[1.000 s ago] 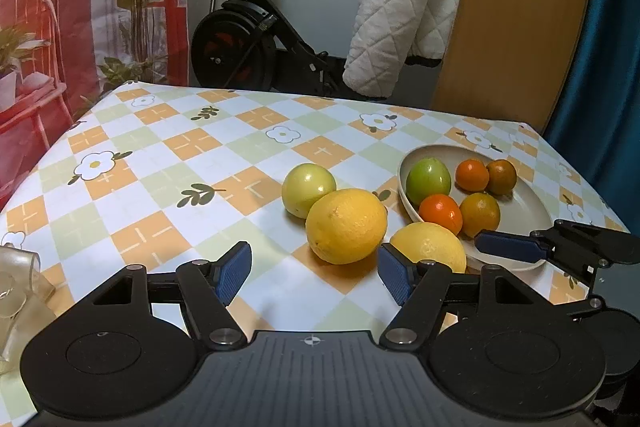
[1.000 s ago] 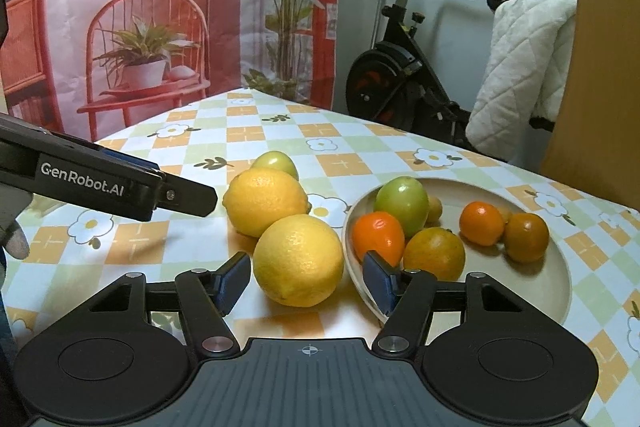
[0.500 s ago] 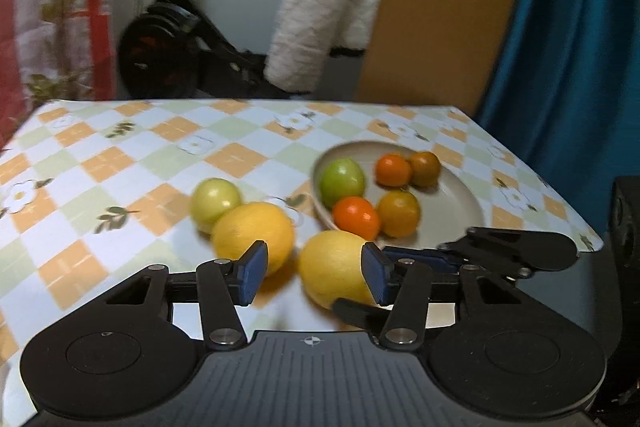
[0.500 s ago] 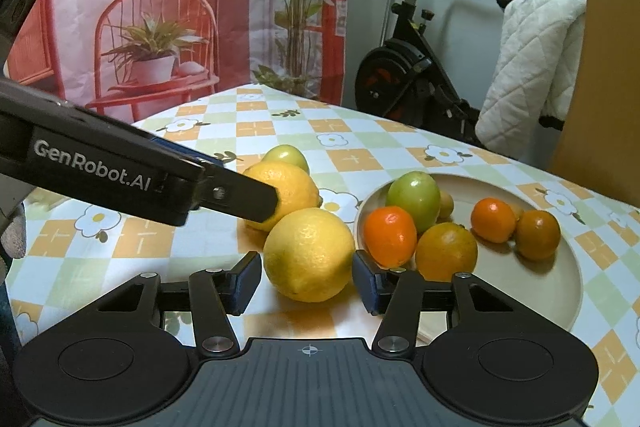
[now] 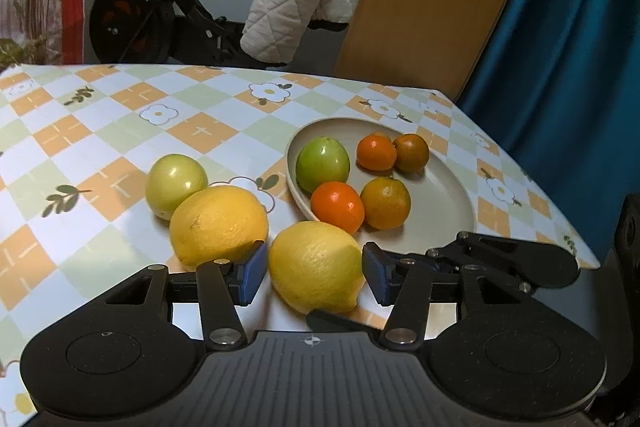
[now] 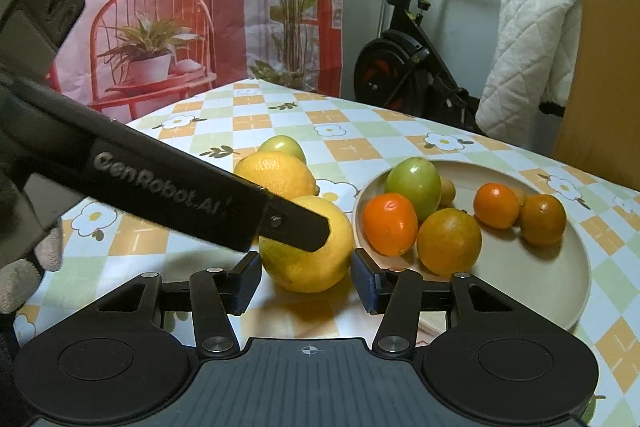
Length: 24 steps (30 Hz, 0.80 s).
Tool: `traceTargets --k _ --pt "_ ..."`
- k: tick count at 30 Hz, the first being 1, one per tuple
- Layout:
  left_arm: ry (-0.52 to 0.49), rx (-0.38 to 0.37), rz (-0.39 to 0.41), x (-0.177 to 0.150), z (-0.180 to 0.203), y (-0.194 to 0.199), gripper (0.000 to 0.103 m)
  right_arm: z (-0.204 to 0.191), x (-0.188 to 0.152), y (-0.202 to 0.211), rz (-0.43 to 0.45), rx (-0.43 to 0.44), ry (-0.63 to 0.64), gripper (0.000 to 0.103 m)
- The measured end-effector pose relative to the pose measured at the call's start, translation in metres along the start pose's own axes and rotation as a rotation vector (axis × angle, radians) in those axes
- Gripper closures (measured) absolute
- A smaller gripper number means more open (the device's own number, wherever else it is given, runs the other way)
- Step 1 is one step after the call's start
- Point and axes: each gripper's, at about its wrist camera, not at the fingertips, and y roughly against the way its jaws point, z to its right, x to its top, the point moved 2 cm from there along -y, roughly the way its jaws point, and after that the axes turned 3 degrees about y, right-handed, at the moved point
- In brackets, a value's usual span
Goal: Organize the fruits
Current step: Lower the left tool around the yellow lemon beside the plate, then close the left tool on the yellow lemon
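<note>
Both grippers straddle the same lemon (image 5: 316, 267) on the table (image 5: 100, 131). The left gripper (image 5: 314, 273) and right gripper (image 6: 306, 277) have each narrowed their jaws around it, pads just beside the skin (whether they press, I cannot tell). The plate (image 5: 440, 195) of fruit lies at two o'clock.

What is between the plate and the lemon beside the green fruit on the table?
Nothing but bare tablecloth with a white flower print lies between that lemon and the plate. Both wrist views show it.
</note>
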Motion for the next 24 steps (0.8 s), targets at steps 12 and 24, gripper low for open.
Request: traceTargets --k 12,24 --pt "-0.027 -0.006 -0.016 -0.012 0.013 0.012 0.048 -0.001 0.000 0.006 -0.031 0.018 0.002 0.056" --pt "0.021 -0.015 -0.015 -0.023 0.017 0.018 0.049 0.002 -0.004 0.019 -0.016 0.025 -0.027 0.055"
